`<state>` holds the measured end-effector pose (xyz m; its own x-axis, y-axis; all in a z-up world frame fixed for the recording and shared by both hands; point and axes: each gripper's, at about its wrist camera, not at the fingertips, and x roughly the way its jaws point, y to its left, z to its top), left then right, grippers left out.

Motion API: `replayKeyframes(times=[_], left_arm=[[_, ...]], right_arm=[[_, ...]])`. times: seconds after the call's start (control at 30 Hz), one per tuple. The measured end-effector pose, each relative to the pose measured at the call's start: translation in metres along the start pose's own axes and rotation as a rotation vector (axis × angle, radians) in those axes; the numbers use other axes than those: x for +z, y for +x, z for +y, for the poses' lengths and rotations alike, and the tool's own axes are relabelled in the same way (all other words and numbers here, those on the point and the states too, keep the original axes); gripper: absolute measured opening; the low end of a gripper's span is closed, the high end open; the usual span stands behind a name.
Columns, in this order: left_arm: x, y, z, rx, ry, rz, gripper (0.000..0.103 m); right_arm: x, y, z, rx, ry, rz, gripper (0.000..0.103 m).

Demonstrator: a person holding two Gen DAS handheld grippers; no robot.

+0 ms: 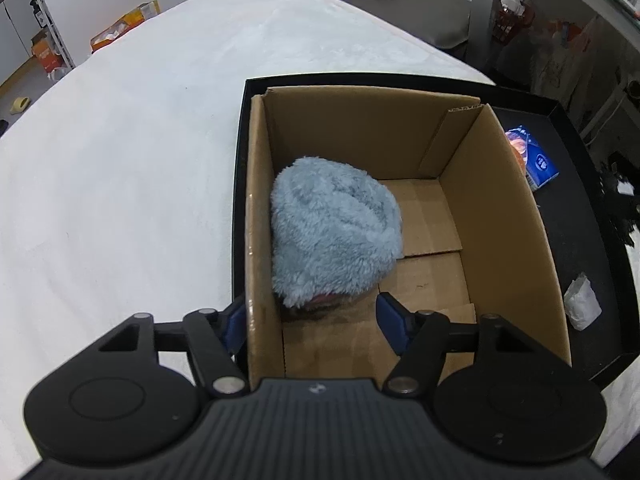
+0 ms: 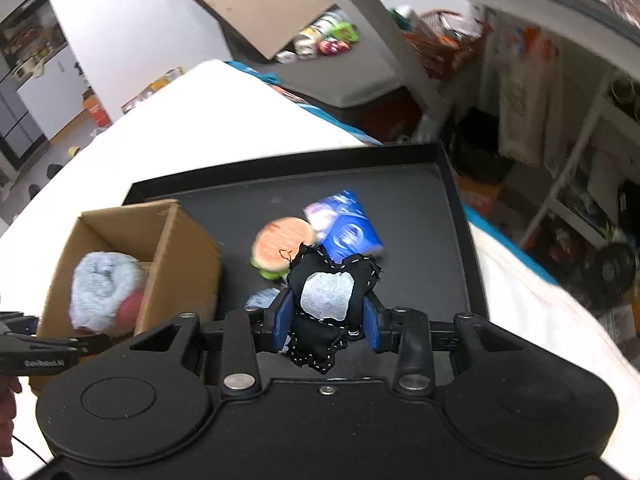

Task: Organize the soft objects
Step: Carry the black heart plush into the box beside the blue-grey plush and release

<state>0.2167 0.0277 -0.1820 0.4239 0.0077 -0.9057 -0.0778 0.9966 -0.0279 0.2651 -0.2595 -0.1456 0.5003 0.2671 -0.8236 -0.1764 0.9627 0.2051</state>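
Note:
A light blue fluffy plush (image 1: 334,236) lies inside an open cardboard box (image 1: 504,216), against its left wall; a pink part shows under it. My left gripper (image 1: 312,320) is open and empty, straddling the box's near left wall. In the right wrist view the box (image 2: 184,256) and the plush (image 2: 102,288) sit at the left. My right gripper (image 2: 328,320) is shut on a black stitched plush with a grey patch (image 2: 328,300), held above the black tray (image 2: 440,216). A burger plush (image 2: 280,246) and a blue packet (image 2: 348,228) lie on the tray.
The tray (image 1: 576,184) rests on a white bed cover (image 1: 120,160). A blue packet (image 1: 534,158) and a white crumpled wad (image 1: 582,302) lie on the tray right of the box. Shelves and clutter stand beyond the bed.

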Motion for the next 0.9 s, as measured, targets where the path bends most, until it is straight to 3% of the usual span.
replayKeyframes(times=[0.27,0.73,0.9], left_arm=[[-0.01,-0.007,0.014,-0.049,-0.021,-0.018,0.062],[-0.019,-0.002,0.032,-0.084,-0.009,-0.035,0.026],[-0.022,0.0,0.033,-0.08,0.025,-0.023,0.021]], right_arm=[[0.012,-0.006,0.038,0.015,-0.085,-0.011,0.036],[0.025,-0.006,0.112,0.039,-0.259,-0.015,0.037],[0.027,0.002,0.136,0.041,-0.321,0.0,0.037]])
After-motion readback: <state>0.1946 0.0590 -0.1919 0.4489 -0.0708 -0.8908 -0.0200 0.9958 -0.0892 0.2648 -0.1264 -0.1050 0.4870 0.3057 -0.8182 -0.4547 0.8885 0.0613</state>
